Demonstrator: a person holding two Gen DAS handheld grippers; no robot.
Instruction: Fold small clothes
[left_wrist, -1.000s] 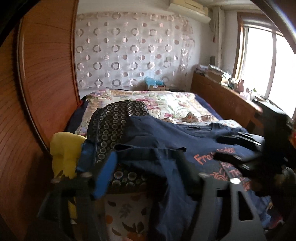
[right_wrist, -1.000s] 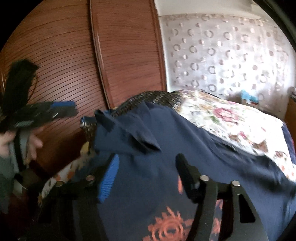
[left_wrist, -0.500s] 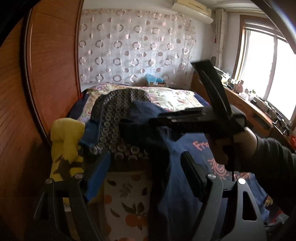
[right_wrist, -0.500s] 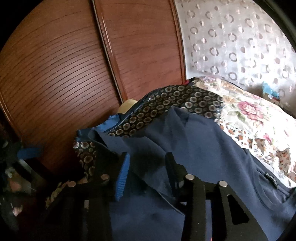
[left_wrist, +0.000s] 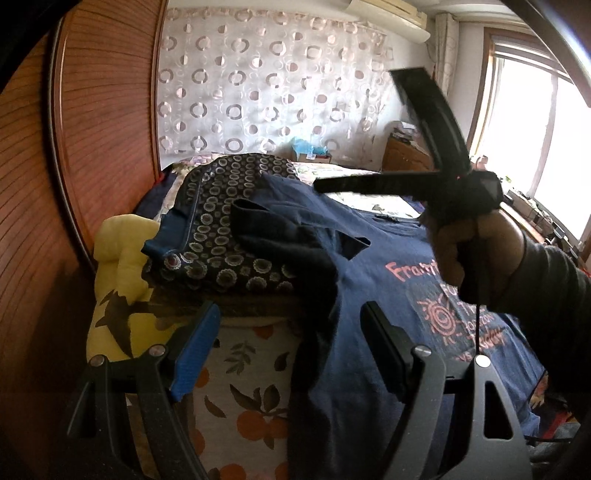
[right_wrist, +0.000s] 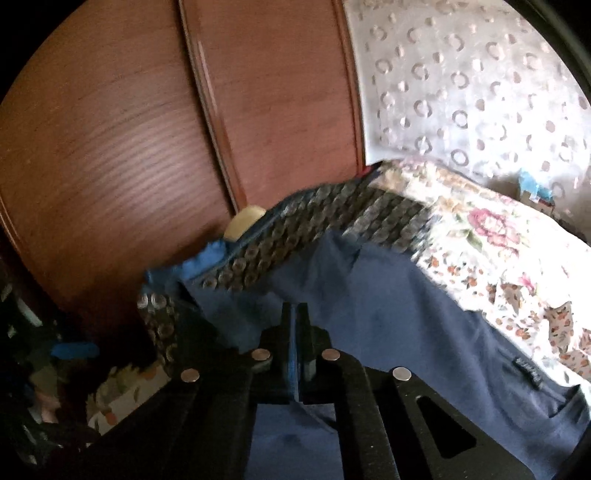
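A navy T-shirt (left_wrist: 373, 280) with an orange print lies spread on the bed, its left sleeve (left_wrist: 280, 229) rumpled over a dark circle-patterned cloth (left_wrist: 225, 206). My left gripper (left_wrist: 290, 343) is open and empty, its jaws wide either side of the shirt's hanging edge. In the right wrist view the shirt (right_wrist: 388, 306) lies under my right gripper (right_wrist: 295, 321), whose jaws are closed together; I cannot tell whether sleeve fabric is pinched between them. The right gripper also shows in the left wrist view (left_wrist: 321, 186), held by a hand above the shirt.
A yellow cloth (left_wrist: 118, 254) lies at the bed's left corner beside a wooden wardrobe (left_wrist: 92, 147). A floral quilt (right_wrist: 480, 236) covers the far bed. A wooden sideboard (left_wrist: 406, 158) and window (left_wrist: 535, 122) stand at the right.
My right gripper's jaws went from wide open to closed at the shirt's sleeve area and it shifted left. My left gripper stayed open, drawing slightly back and down.
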